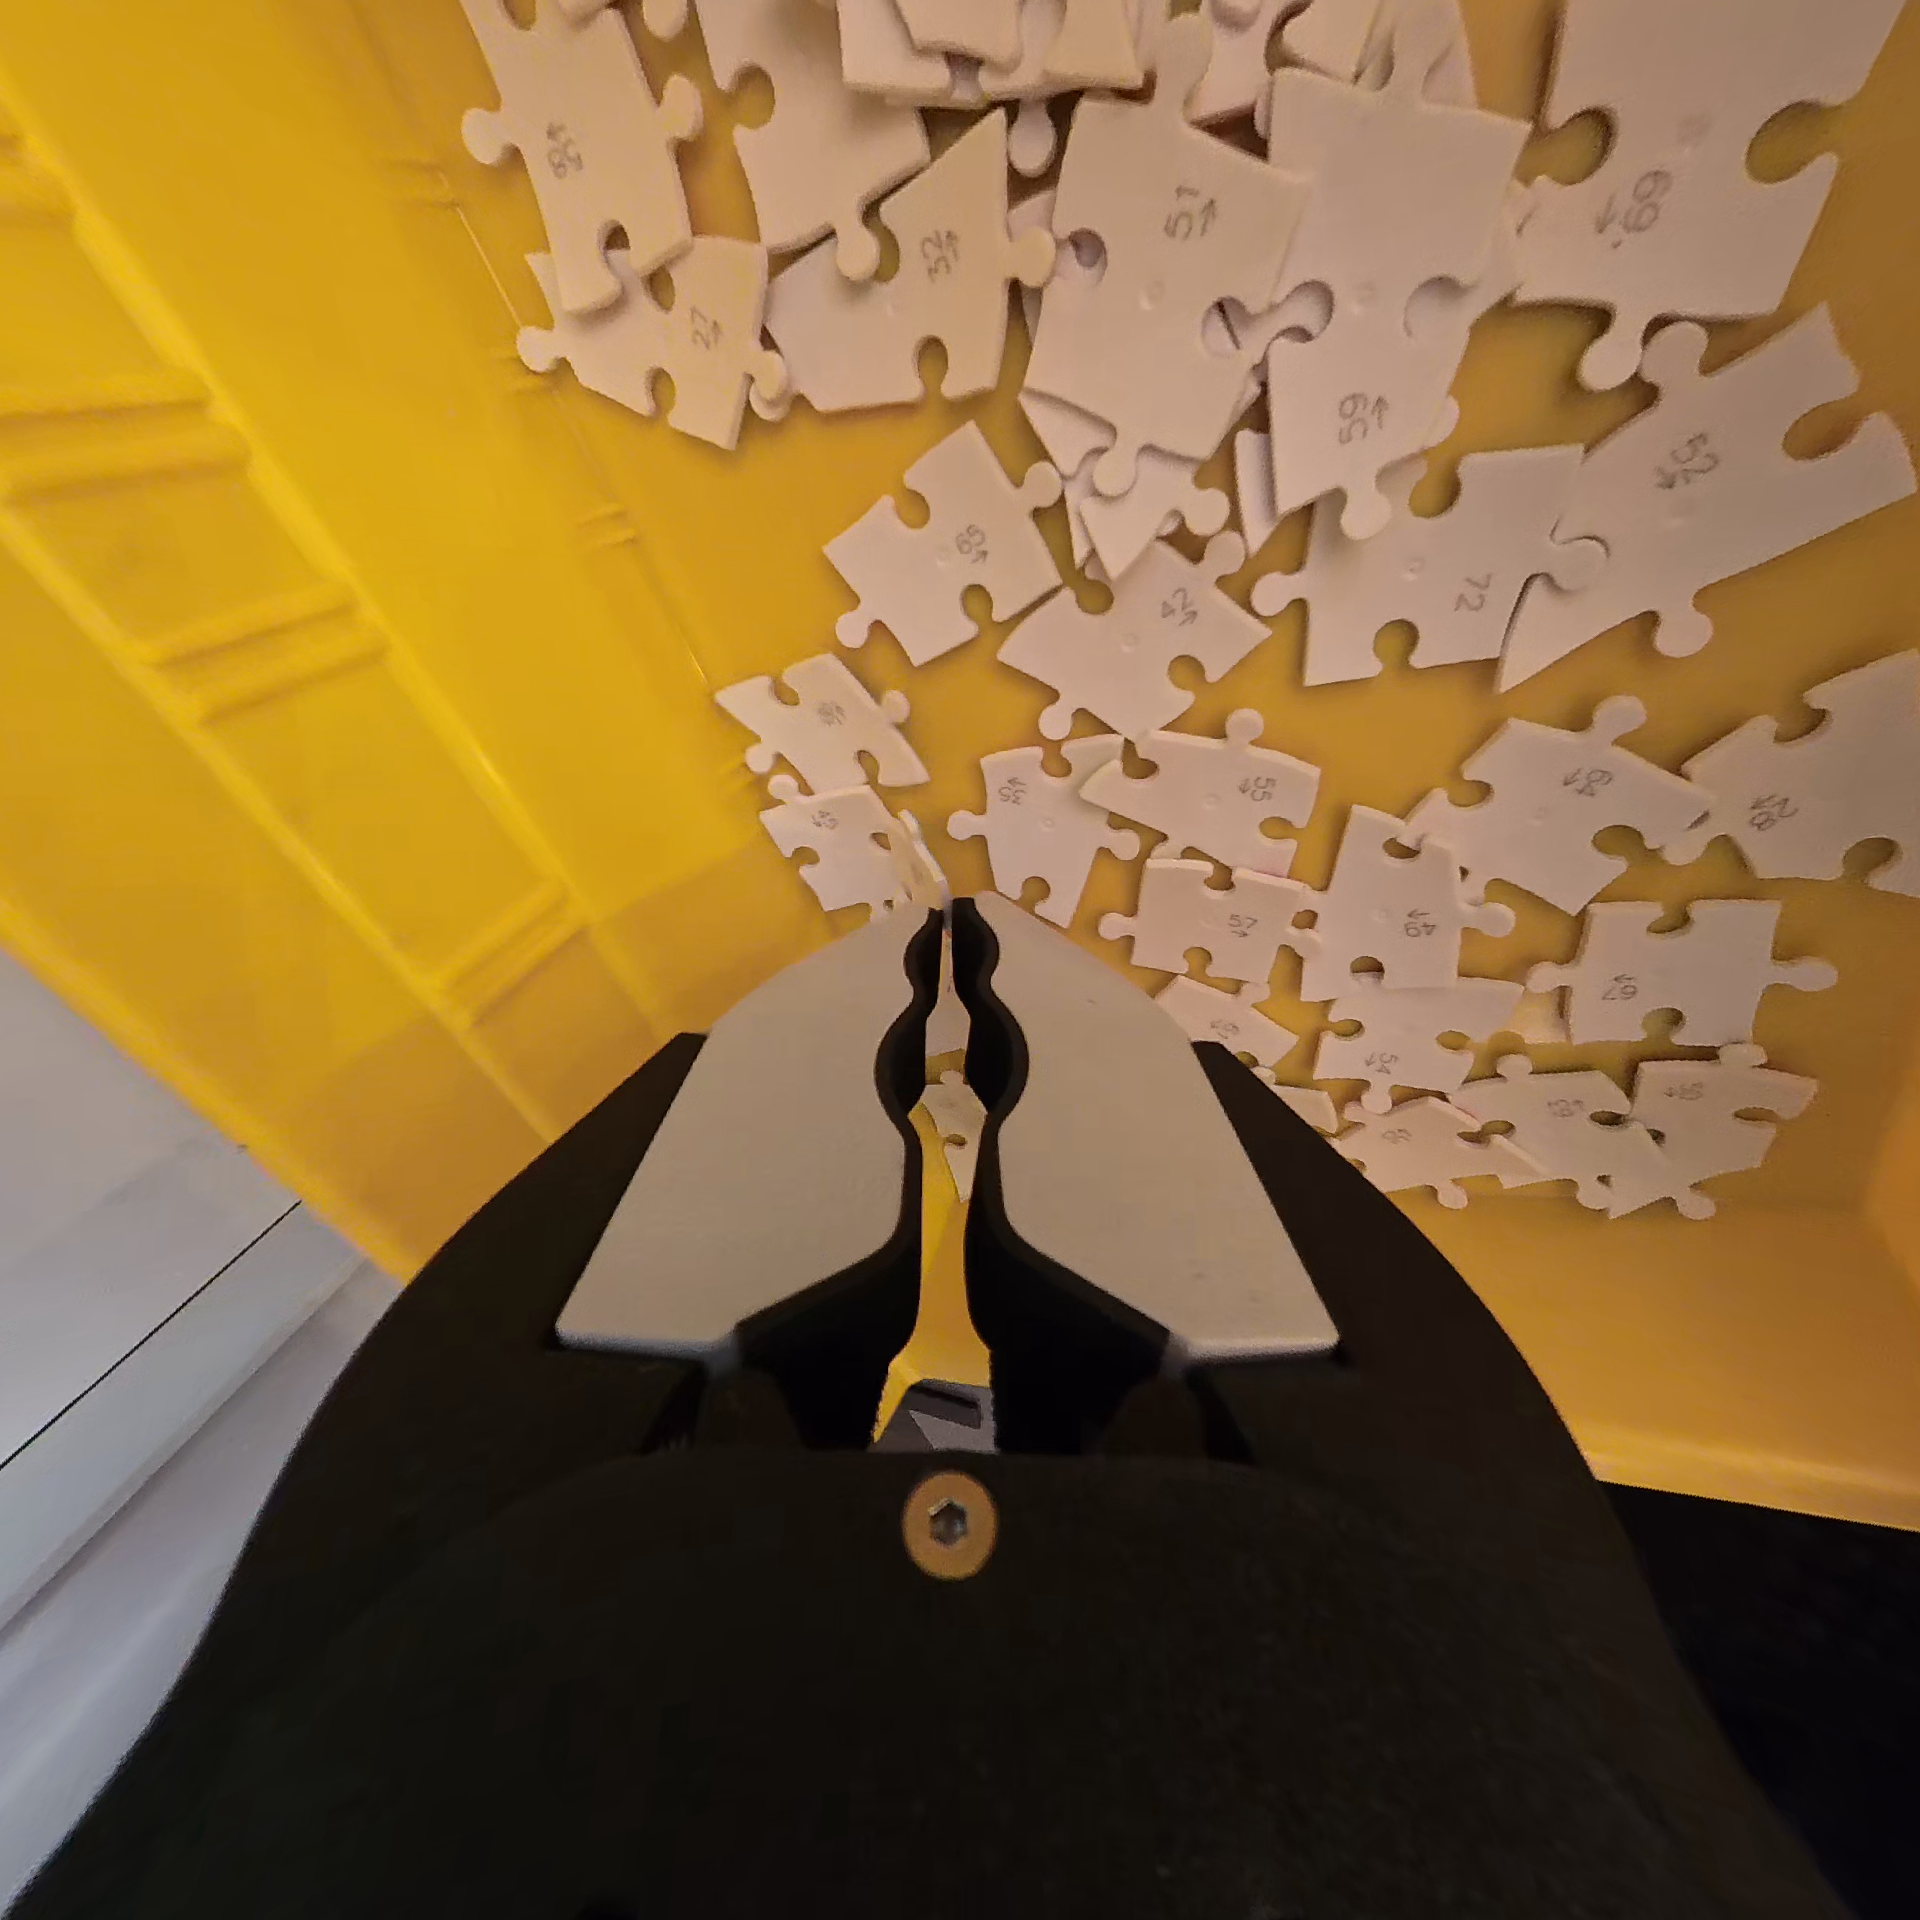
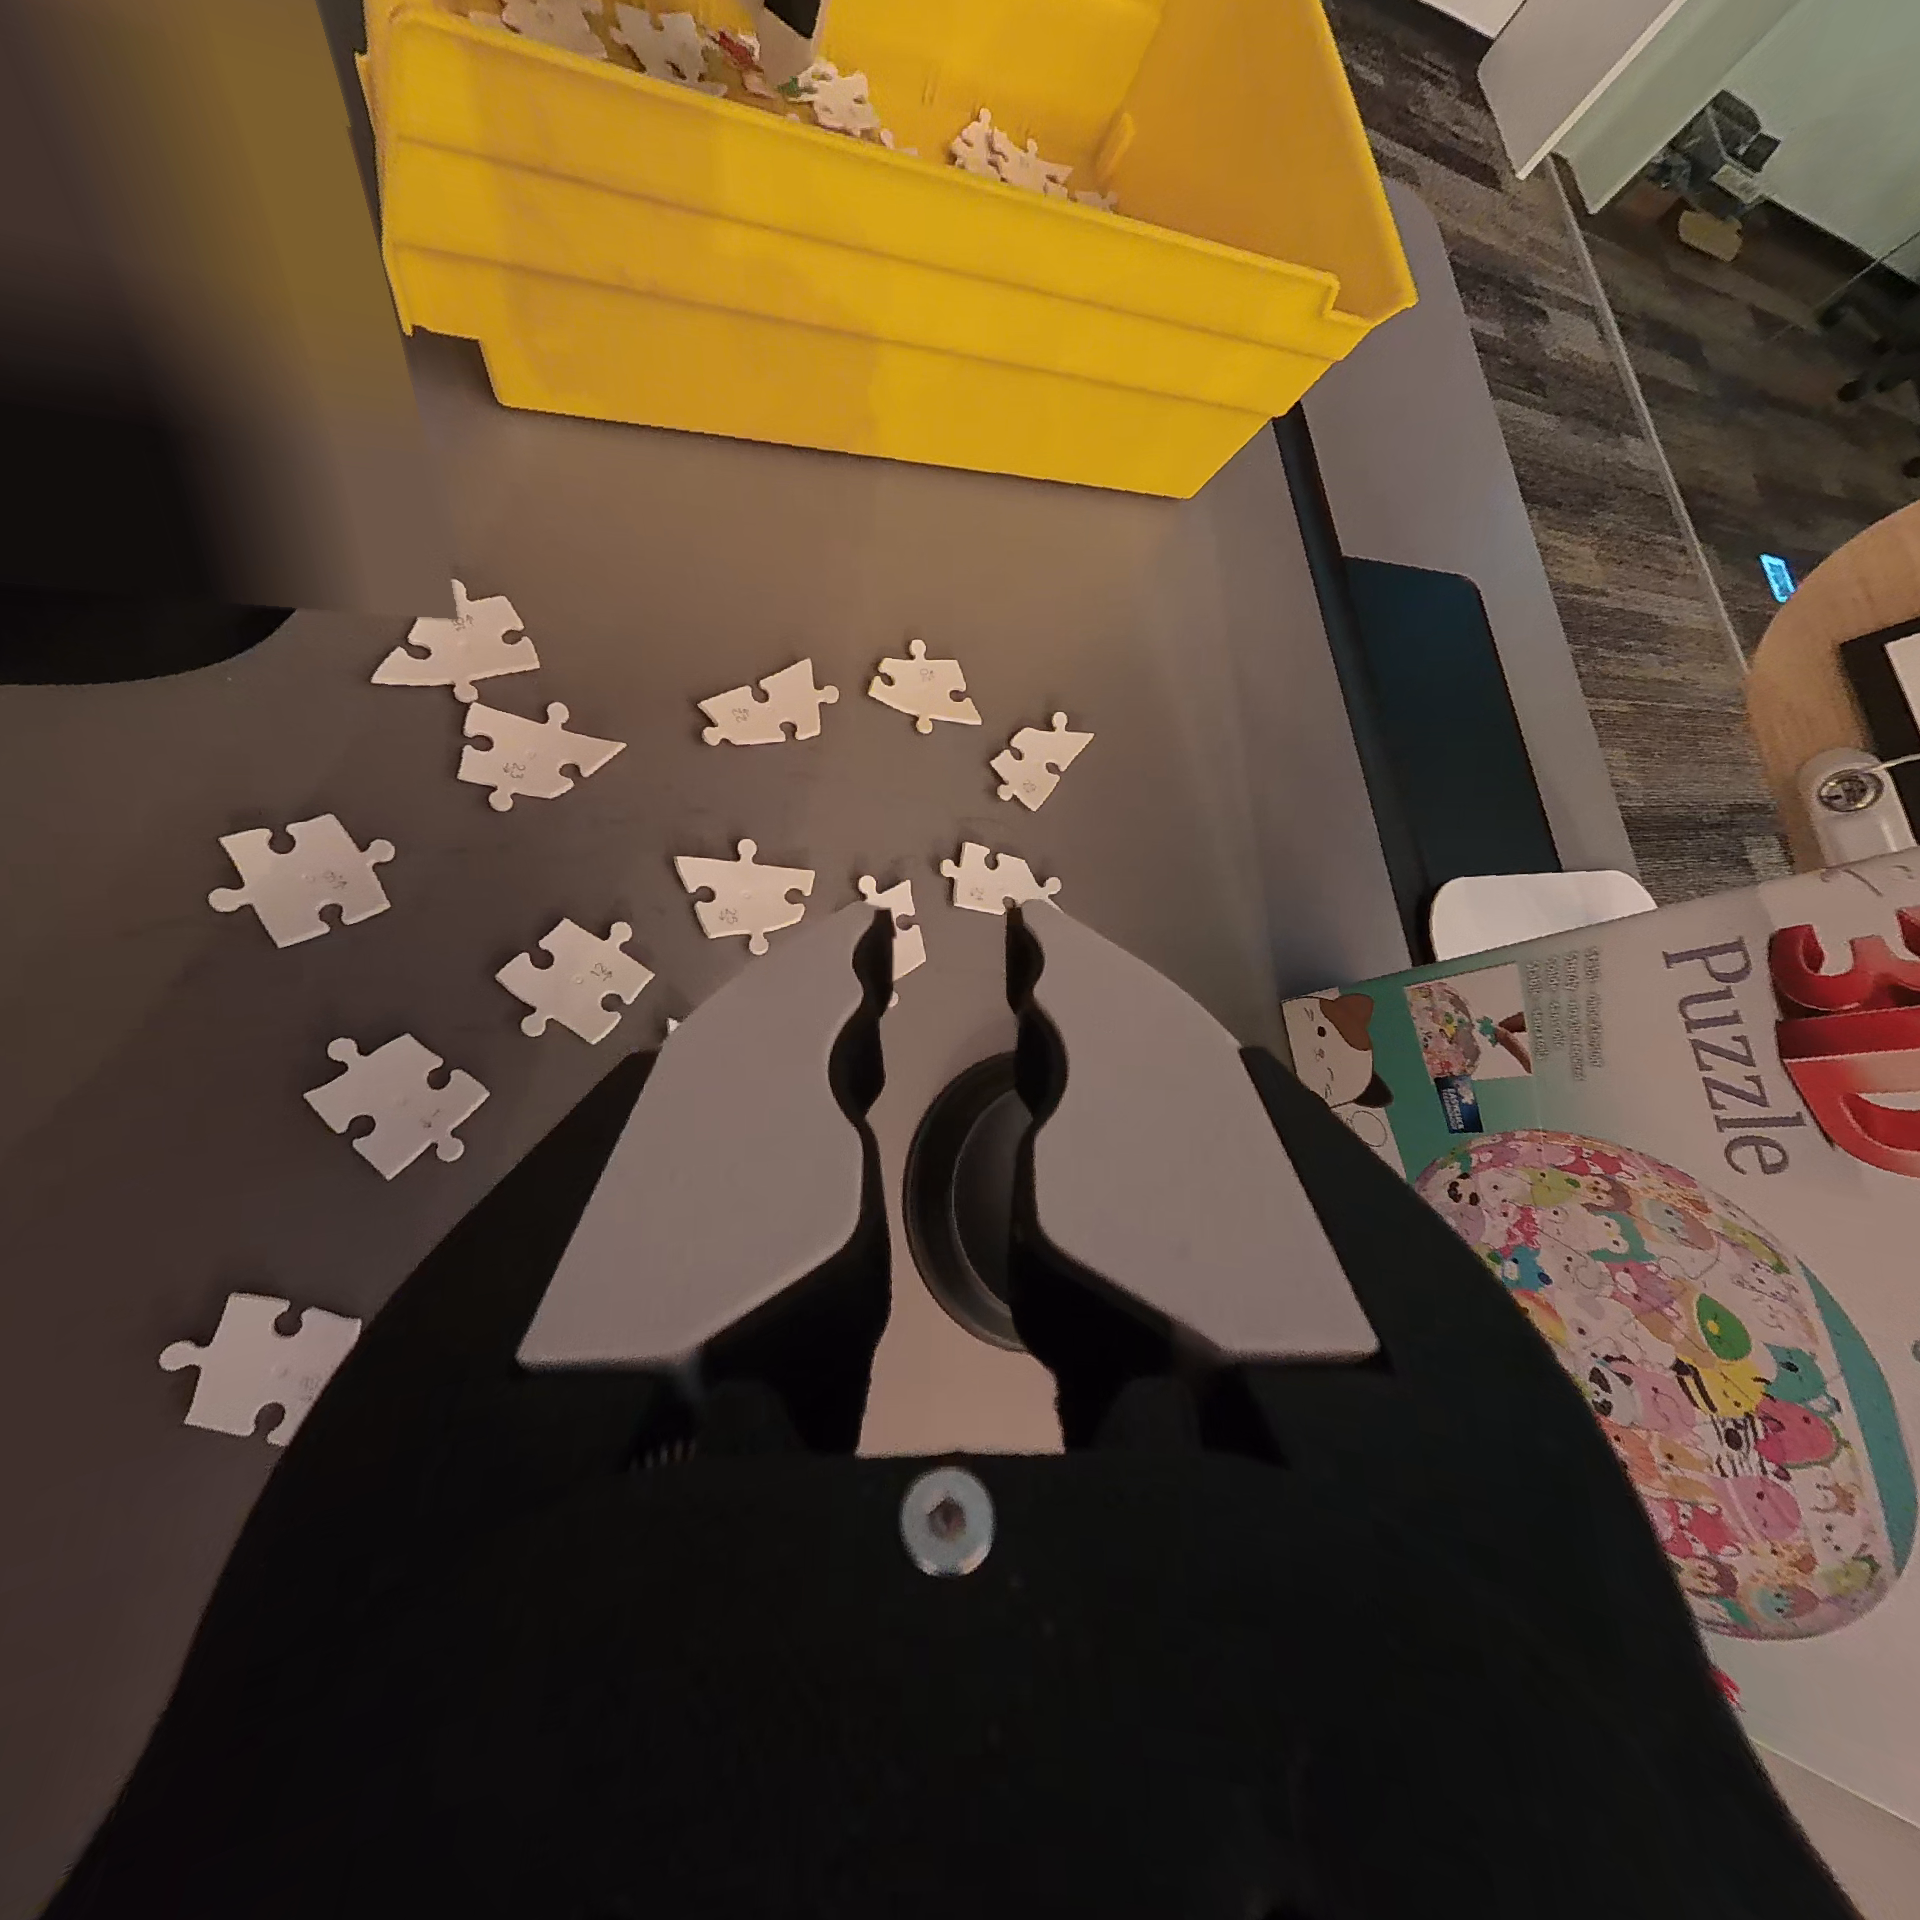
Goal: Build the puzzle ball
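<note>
In the left wrist view my left gripper [image 1: 948, 910] reaches into a yellow bin [image 1: 312, 727] of white puzzle pieces [image 1: 1174, 634] lying back side up. Its jaws are nearly together, with a thin pale sliver pinched at the tips, the edge of a puzzle piece [image 1: 854, 837]. In the right wrist view my right gripper [image 2: 948, 914] is open above the grey table [image 2: 644, 582]. Several white pieces [image 2: 746, 896] lie spread on the table ahead of it and to its left. One small piece [image 2: 902, 935] lies just under the open tips.
The yellow bin [image 2: 852, 312] stands at the back of the table, holding more pieces. The puzzle box [image 2: 1662, 1299] with the ball picture lies at the right. A dark round ring [image 2: 961, 1195] sits on the table under my right gripper. The table edge runs along the right. Across from one pair of fingers to the other is roughly 35 cm.
</note>
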### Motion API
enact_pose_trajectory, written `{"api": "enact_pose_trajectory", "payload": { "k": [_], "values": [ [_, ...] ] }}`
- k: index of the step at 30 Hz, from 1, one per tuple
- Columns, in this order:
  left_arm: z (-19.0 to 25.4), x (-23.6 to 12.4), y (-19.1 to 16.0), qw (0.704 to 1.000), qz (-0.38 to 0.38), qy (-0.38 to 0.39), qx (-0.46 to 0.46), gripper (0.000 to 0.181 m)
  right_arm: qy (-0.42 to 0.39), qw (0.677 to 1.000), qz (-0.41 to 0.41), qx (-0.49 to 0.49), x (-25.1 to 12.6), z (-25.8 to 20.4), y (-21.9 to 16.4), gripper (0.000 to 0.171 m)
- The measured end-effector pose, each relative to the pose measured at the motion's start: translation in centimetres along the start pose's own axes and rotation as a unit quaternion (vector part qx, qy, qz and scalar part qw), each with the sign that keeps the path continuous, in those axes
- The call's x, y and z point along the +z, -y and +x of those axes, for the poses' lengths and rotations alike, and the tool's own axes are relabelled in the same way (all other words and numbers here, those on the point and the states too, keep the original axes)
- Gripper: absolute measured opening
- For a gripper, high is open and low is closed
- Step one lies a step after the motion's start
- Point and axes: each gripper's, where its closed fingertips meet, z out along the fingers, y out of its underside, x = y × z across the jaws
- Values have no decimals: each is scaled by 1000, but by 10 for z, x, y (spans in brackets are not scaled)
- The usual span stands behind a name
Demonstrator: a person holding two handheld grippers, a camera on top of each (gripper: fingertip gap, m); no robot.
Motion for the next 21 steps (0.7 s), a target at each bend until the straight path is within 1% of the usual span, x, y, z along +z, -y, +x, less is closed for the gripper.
{"api": "enact_pose_trajectory", "payload": {
  "k": [5,13,17,18,19,20,21],
  "values": [
    [1,-5,3,1000,15,-6,-5,2,1,1000,1,3,-1,1,-1,22],
    [9,-1,2,1000,3,-17,8,2,1,1000,-3,3,1,1,-3,22],
    [11,1,2,1000,0,-24,-1,2,2,1000,-3,3,1,1,-3,22],
    [9,1,2,1000,-1,-21,-2,5,2,1000,-3,3,1,1,-3,22],
    [7,1,2,1000,0,-17,-7,14,2,1000,-3,3,1,1,-3,22],
    [6,-1,1,1000,2,-20,-13,19,2,1000,-2,4,1,1,-3,22],
    [5,-2,1,999,6,-26,-19,20,2,1000,-2,4,1,1,-3,22]
  ]
}}
